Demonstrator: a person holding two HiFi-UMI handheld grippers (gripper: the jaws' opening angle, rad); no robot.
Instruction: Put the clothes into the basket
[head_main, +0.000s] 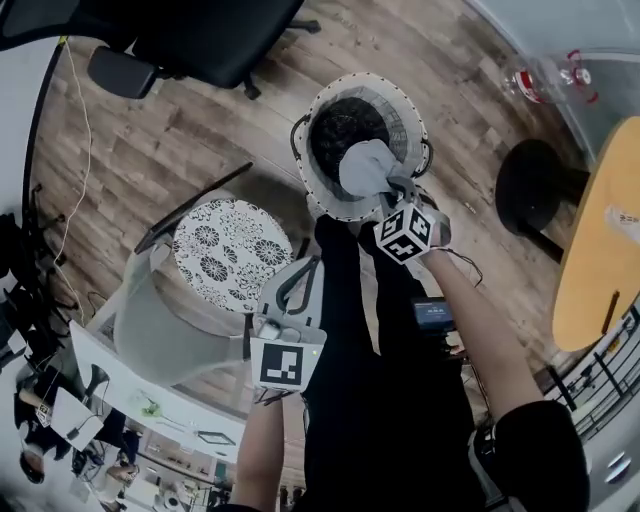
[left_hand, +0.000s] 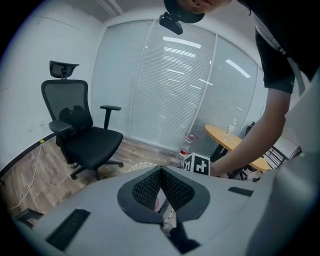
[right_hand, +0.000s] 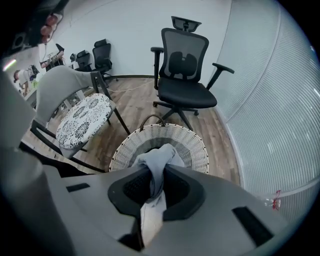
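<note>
A round white wicker basket (head_main: 410, 110) (right_hand: 195, 145) stands on the wood floor. My right gripper (head_main: 393, 185) (right_hand: 156, 172) points steeply down just over its opening. It is shut on a light grey garment (head_main: 365, 165) (right_hand: 157, 157), which bunches beyond the jaws and hangs over the basket's dark inside. My left gripper (head_main: 292, 285) (left_hand: 160, 172) is lower in the head view, beside the person's dark trousers. Its jaws meet at the tips with no cloth between them. In the left gripper view a bit of the basket rim (left_hand: 140, 166) shows past the jaws.
A grey chair with a black-and-white patterned cushion (head_main: 228, 250) (right_hand: 82, 120) stands left of the basket. A black office chair (head_main: 200, 40) (right_hand: 182, 85) is behind it. To the right are a black stool (head_main: 530, 185), a wooden table (head_main: 600, 240) and a bottle (head_main: 545, 80).
</note>
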